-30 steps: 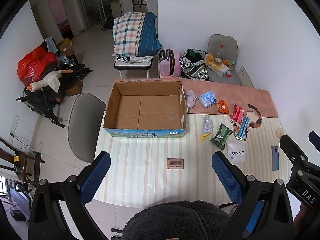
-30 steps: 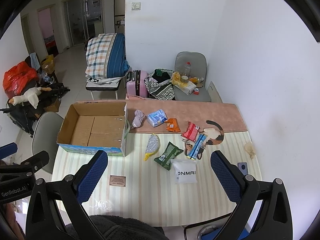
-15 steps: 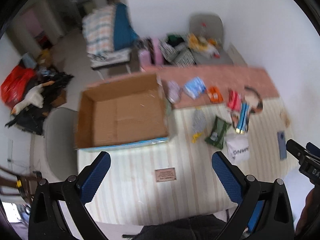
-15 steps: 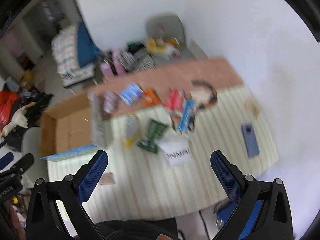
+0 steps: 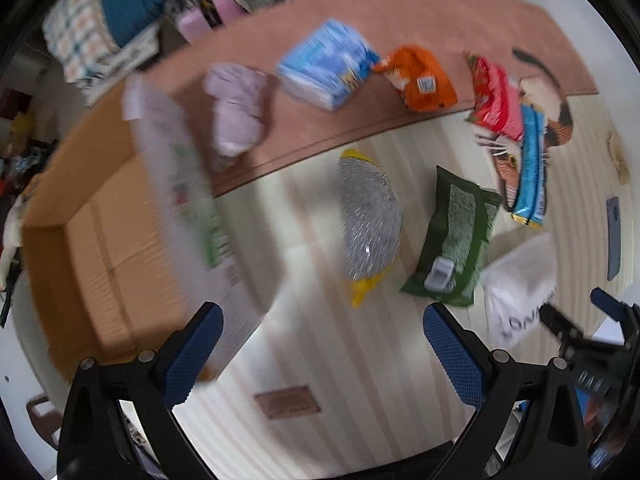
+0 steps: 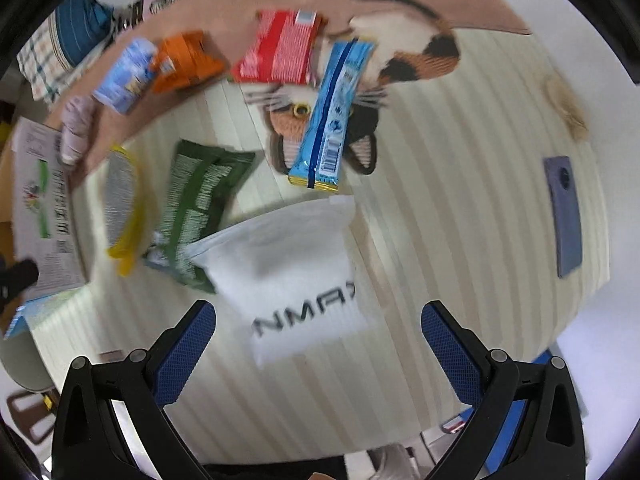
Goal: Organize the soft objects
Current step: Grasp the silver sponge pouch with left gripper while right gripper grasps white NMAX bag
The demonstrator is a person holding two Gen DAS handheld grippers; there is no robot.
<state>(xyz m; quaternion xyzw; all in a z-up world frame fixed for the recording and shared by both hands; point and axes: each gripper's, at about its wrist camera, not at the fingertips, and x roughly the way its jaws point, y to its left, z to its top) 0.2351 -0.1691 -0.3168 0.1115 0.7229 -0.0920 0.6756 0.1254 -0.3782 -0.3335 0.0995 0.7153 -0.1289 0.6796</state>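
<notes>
Soft packs lie on the striped table. In the left wrist view I see a silver mesh pack with yellow ends [image 5: 370,216], a green pack [image 5: 456,236], a lilac cloth [image 5: 236,108], a blue-white tissue pack [image 5: 326,68], an orange pack [image 5: 418,78], a red pack [image 5: 494,98] and a blue pack [image 5: 530,168]. My left gripper [image 5: 320,350] is open and empty, just short of the silver pack. My right gripper [image 6: 316,346] is open and empty over the near edge of a white pouch [image 6: 288,272]. The open cardboard box [image 5: 92,240] stands at the left.
A grey phone [image 6: 564,216] lies on the table at the right. A cat-shaped mat [image 6: 400,60] lies under the red and blue packs. A small brown card [image 5: 288,402] lies near the table's front edge. A pink runner [image 5: 400,8] covers the far side.
Both grippers have dropped and moved forward toward the table; the packs now look much larger and closer. Both stay open and empty.
</notes>
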